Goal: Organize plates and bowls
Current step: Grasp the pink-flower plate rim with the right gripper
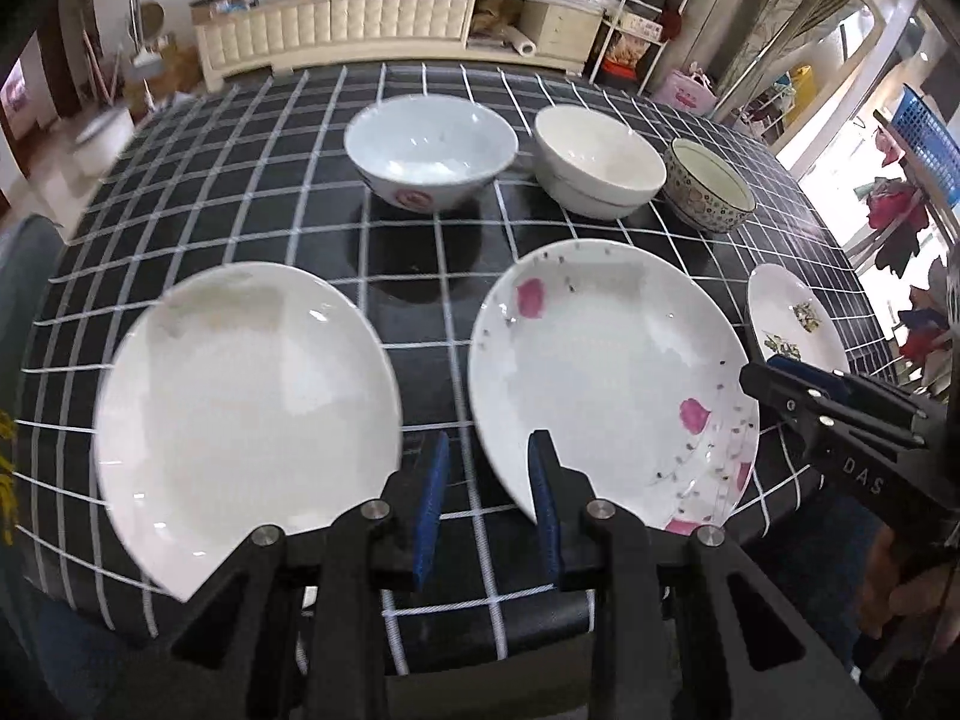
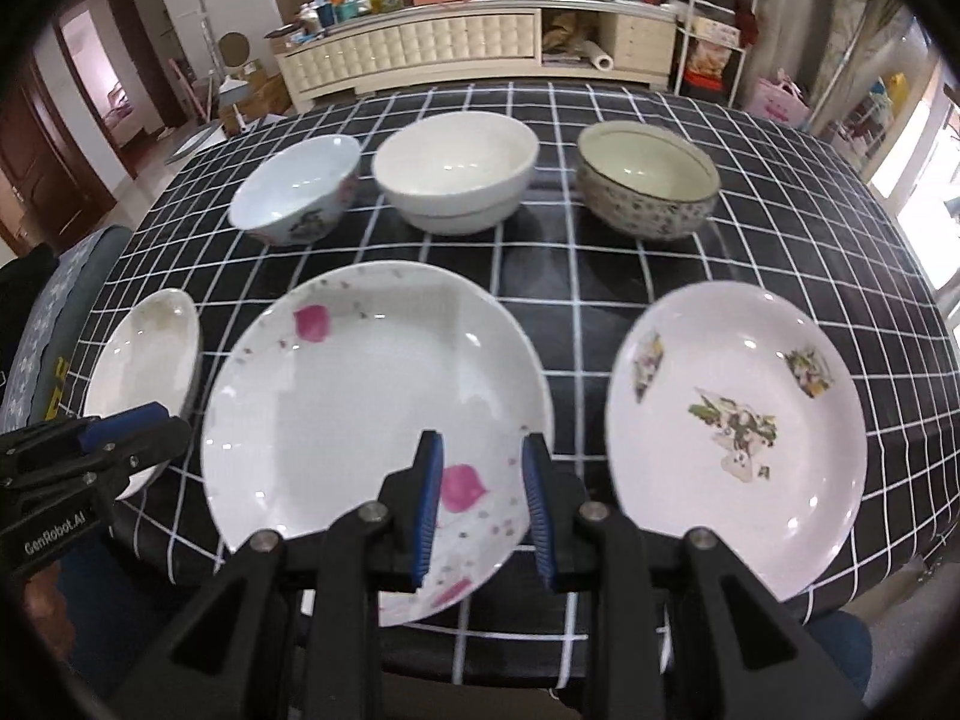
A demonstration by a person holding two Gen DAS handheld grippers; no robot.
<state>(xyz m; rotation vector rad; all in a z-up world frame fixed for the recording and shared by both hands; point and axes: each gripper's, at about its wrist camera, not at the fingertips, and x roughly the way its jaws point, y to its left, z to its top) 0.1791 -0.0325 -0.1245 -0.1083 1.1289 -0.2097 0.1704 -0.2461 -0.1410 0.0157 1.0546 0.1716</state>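
Observation:
Three plates lie in a row along the near edge of the checked table (image 1: 420, 90): a plain white plate (image 1: 240, 420), a pink-flower plate (image 1: 600, 396) and a green-sprig plate (image 1: 786, 324). Behind them stand a pale blue bowl (image 1: 432, 150), a white bowl (image 1: 594, 162) and a speckled bowl (image 1: 708, 186). My left gripper (image 1: 489, 504) hovers over the gap between the plain and pink-flower plates, open a little and holding nothing. My right gripper (image 2: 480, 510) hangs above the near right rim of the pink-flower plate (image 2: 360, 420), narrowly open and holding nothing, with the green-sprig plate (image 2: 738, 420) to its right.
In the right wrist view the other gripper (image 2: 162, 426) shows at the left over the plain plate (image 2: 144, 372). A grey chair (image 2: 72, 300) stands at the table's left. A cream sideboard (image 2: 420, 48) and a wire rack (image 2: 708, 30) lie beyond the far edge.

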